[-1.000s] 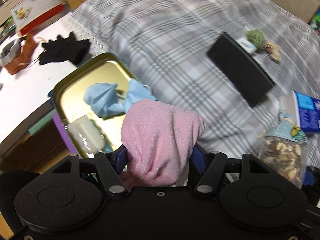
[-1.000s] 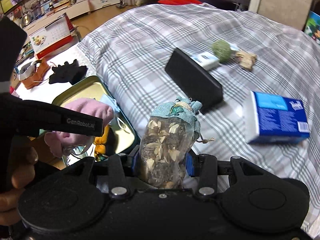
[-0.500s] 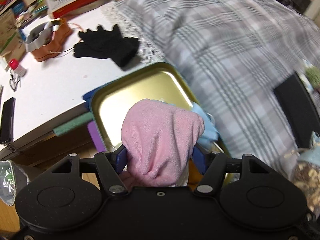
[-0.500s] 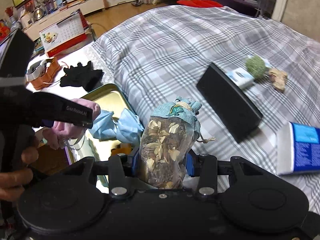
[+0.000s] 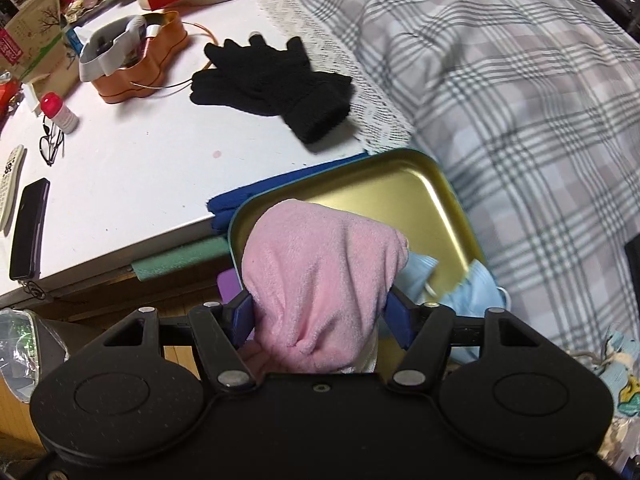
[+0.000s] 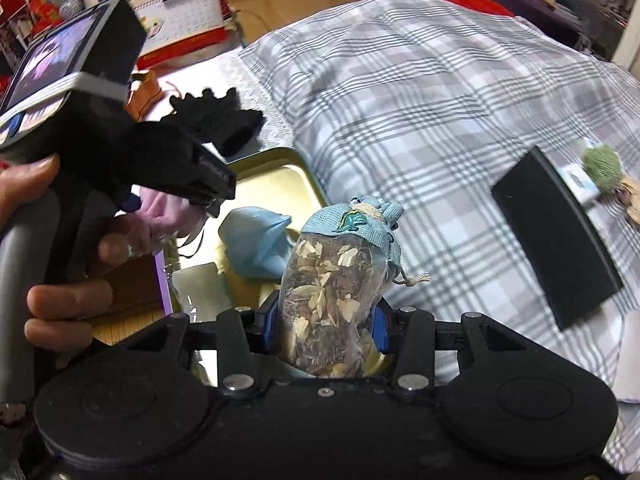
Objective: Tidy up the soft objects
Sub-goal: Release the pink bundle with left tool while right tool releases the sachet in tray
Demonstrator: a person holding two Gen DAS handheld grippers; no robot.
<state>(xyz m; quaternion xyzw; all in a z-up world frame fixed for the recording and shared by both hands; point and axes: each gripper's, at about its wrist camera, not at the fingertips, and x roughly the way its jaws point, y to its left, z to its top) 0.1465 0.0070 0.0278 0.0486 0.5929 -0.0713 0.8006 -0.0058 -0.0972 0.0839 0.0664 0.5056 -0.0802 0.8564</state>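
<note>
My left gripper [image 5: 320, 312] is shut on a pink fuzzy cloth [image 5: 320, 276], held over the near left corner of a gold metal tray [image 5: 384, 196]. The right wrist view shows that gripper [image 6: 172, 200] from the side, with the pink cloth [image 6: 160, 210] in its jaws and a hand on its handle. My right gripper [image 6: 324, 324] is shut on a clear sachet of dried leaves [image 6: 332, 292] with a blue cloth top, above the tray's [image 6: 276, 176] near right part. A light blue face mask [image 6: 256, 240] lies in the tray.
Black gloves [image 5: 272, 80] lie on the white table [image 5: 128, 184] behind the tray, near an orange tin [image 5: 136, 60], a phone [image 5: 30, 228] and glasses. A plaid blanket [image 6: 420, 120] carries a black box [image 6: 556, 236] and a green ball [image 6: 602, 164].
Both grippers have swung left toward the tray, each keeping its load. The pink cloth now hangs over the tray's near corner and the sachet over its right part.
</note>
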